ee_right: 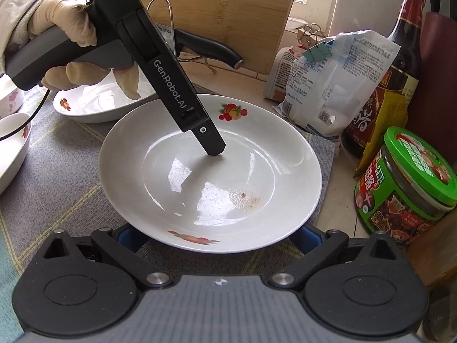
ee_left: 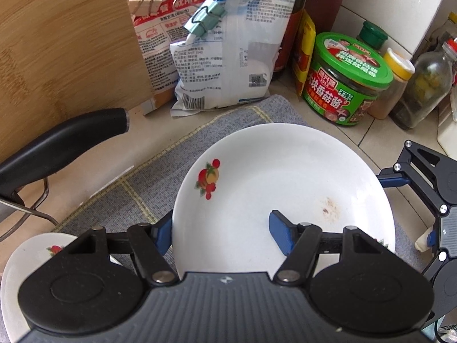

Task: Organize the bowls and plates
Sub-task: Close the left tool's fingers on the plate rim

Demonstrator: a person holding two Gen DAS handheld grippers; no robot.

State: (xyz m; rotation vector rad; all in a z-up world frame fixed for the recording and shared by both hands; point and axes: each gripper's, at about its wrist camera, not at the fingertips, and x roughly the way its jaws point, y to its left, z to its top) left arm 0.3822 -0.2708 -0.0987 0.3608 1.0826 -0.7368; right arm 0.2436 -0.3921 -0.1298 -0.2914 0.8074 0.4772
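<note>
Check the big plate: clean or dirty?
Dirty: the plate has a brownish residue patch inside, otherwise empty.

The plate [ee_right: 211, 177] lies on the mat [ee_right: 65, 171], which lies on the counter [ee_left: 368, 131]. Taking the plate as landmark in the right wrist view: a second plate [ee_right: 94, 105] sits on the mat behind it to the left, a bowl [ee_right: 11, 148] further left. Behind it stands the cutting board [ee_right: 228, 14], with a knife handle [ee_right: 211, 48] before the board. To its right stands the jar [ee_right: 405, 183], with the bottle [ee_right: 394, 71] and bags [ee_right: 328, 85] behind-right.
</note>
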